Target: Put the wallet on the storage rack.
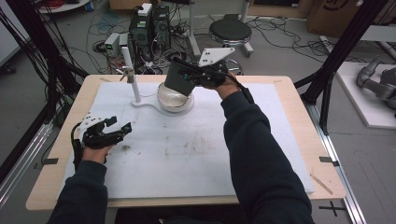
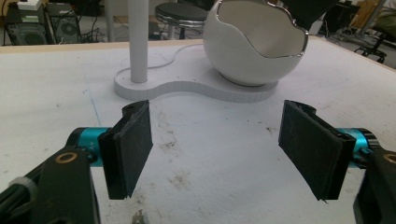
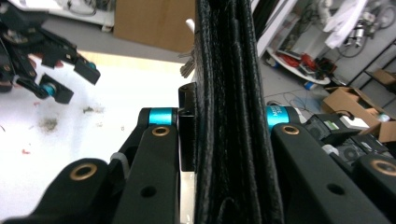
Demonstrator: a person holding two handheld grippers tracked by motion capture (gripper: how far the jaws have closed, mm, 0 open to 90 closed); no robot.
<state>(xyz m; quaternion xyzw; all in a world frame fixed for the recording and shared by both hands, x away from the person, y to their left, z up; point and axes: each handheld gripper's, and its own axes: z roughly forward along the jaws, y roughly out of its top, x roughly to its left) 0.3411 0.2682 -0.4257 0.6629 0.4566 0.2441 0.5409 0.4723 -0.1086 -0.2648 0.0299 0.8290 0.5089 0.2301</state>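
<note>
A dark, pleated shade is clamped between the jaws of the right gripper, its folds pressed flat from both sides in the right gripper view, so that the jaws are held narrow on it. In the high view the shade is seen lifted off the table, tilted, and hung just above the white bowl-shaped lamp body, whose jagged, eggshell-like rim is picked out in the left gripper view; whether shade and bowl are touching cannot be told. The bowl is set on a flat white base, from the other end of which a white upright post is raised. The left gripper is held low over the near left part of the white mat, well apart from the lamp, its two black padded jaws spread wide with nothing between them and pointed towards the base. The mat is marked with brownish smudges near its middle and is laid on a pale wooden table. Beyond the table, a black round stool and computer cases amid tangled cables are seen on the grey floor.
</note>
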